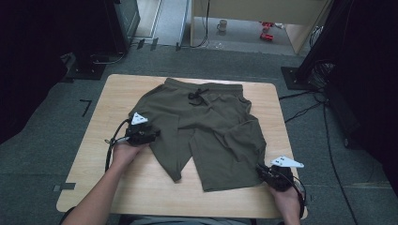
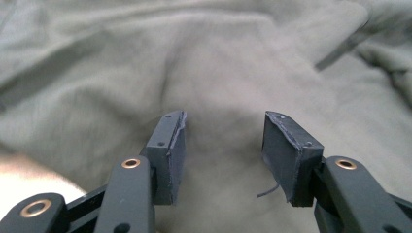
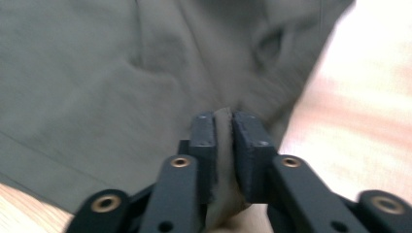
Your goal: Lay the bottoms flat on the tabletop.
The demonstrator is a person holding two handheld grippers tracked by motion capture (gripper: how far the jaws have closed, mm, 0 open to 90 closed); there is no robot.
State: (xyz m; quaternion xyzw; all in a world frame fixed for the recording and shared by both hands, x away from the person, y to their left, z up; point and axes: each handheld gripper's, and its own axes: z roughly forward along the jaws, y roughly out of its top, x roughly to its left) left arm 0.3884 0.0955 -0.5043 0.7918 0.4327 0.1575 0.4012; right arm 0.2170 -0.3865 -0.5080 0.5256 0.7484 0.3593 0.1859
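Olive-green shorts [image 1: 211,131] lie spread across the middle of the pale wooden surface [image 1: 94,140], waistband and black drawstring [image 1: 197,96] at the far end, both legs pointing toward us. We see the left gripper [image 1: 152,136] resting at the shorts' left edge, beside the left leg; its fingers [image 2: 172,155] stand apart over the cloth, pressing nothing. The right gripper [image 1: 259,172] sits at the near right corner of the shorts, at the hem of the right leg, its fingers [image 3: 206,145] clenched on a fold of that cloth, which bulges between them.
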